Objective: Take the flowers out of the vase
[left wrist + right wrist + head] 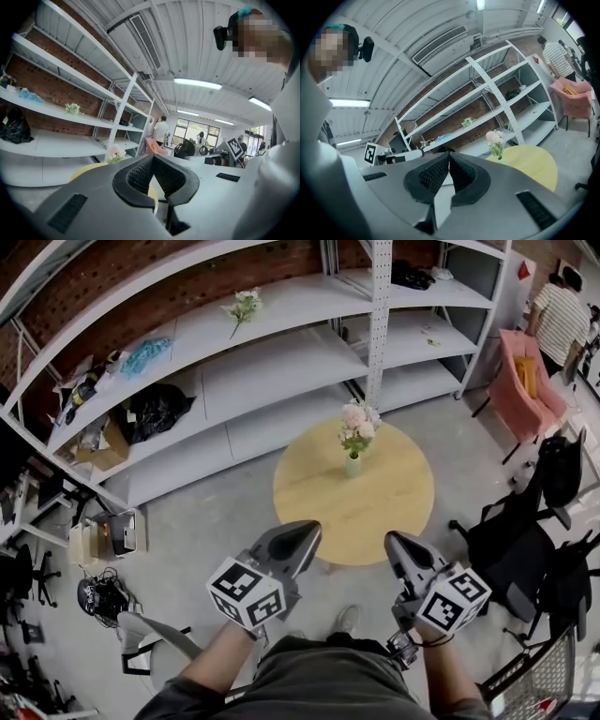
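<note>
Pink flowers point(359, 422) stand in a small pale green vase point(352, 464) toward the far side of a round yellow table point(394, 501). The same flowers point(495, 139) show ahead in the right gripper view, and the flowers point(114, 153) show small in the left gripper view. My left gripper point(304, 533) and right gripper point(397, 543) hover side by side at the table's near edge, well short of the vase. Both have their jaws shut with nothing between them.
White metal shelving point(272, 352) runs behind the table, with a loose flower sprig point(243, 306), black bags point(153, 411) and clutter on it. A pink chair point(526, 381) and a person point(559, 315) stand at far right. Black office chairs point(525, 549) crowd the right side.
</note>
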A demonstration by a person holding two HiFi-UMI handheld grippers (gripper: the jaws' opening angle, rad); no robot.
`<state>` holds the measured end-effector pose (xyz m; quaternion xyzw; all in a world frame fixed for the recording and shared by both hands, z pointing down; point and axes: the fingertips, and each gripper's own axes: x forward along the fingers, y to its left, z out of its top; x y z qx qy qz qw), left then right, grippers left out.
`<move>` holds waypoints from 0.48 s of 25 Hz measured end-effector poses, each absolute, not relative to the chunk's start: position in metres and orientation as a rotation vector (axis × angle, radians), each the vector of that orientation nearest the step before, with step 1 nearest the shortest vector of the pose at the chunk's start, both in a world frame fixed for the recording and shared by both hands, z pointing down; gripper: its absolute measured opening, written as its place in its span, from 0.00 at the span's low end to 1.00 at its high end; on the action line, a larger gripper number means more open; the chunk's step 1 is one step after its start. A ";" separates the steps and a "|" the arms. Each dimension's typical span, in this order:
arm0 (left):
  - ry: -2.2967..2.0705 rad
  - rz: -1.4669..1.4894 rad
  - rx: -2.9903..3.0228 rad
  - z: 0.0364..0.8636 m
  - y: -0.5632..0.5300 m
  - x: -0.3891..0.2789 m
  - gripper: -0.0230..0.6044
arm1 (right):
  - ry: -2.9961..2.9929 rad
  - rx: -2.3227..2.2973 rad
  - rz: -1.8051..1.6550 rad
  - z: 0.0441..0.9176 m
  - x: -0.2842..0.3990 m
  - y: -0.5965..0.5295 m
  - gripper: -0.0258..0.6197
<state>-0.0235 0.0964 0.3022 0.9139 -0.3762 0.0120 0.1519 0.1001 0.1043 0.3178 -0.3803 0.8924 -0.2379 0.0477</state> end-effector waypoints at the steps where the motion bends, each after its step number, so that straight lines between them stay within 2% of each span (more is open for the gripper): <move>1: -1.088 0.037 2.617 0.303 0.092 -0.020 0.05 | 2.721 -1.156 -0.730 0.319 0.105 0.100 0.06; 12: -1.104 0.044 2.585 0.311 0.056 0.001 0.05 | 2.717 -1.160 -0.780 0.329 0.133 0.065 0.06</move>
